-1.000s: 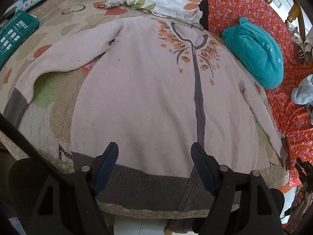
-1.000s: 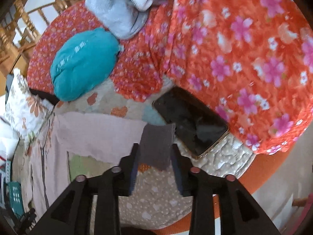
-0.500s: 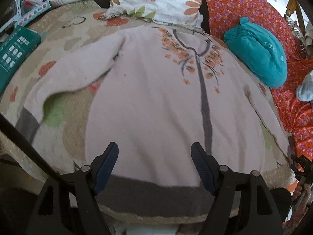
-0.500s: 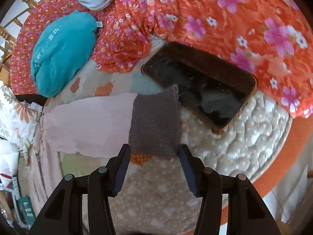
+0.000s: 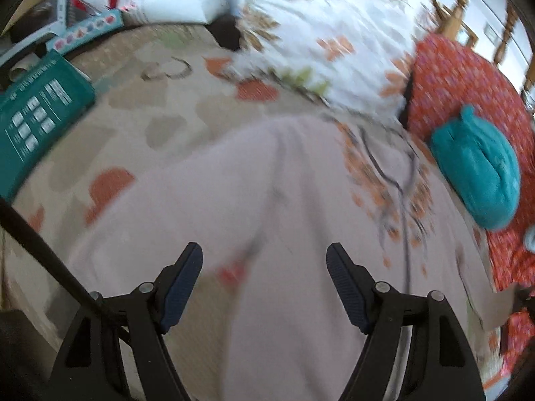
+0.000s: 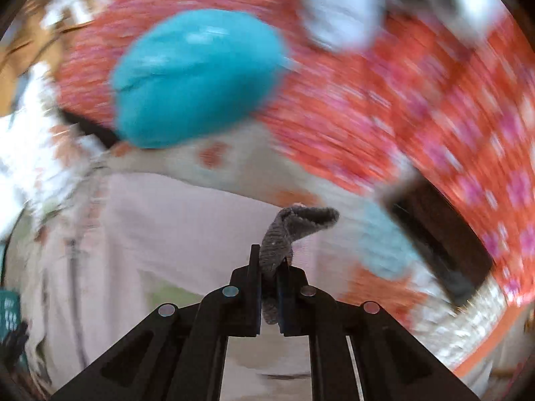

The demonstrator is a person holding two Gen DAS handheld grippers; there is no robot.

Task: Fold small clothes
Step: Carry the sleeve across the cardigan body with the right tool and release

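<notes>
A pale pink sweater (image 5: 301,227) with an orange tree print lies flat on the patterned bed cover; it also shows in the right wrist view (image 6: 187,234). My left gripper (image 5: 264,267) is open and empty, hovering over the sweater's left sleeve and body. My right gripper (image 6: 269,267) is shut on the grey sleeve cuff (image 6: 291,230), lifted off the bed with the cuff sticking up between the jaws. Both views are motion-blurred.
A teal plush cushion (image 5: 478,170) lies right of the sweater on an orange floral blanket (image 6: 418,100). A dark phone (image 6: 444,234) lies near the bed edge. A green box (image 5: 36,117) sits at the left, a floral pillow (image 5: 334,33) behind.
My right gripper closed on the grey cuff and lifted it, swinging toward the sweater body. My left gripper moved forward from the hem over the left sleeve, staying open.
</notes>
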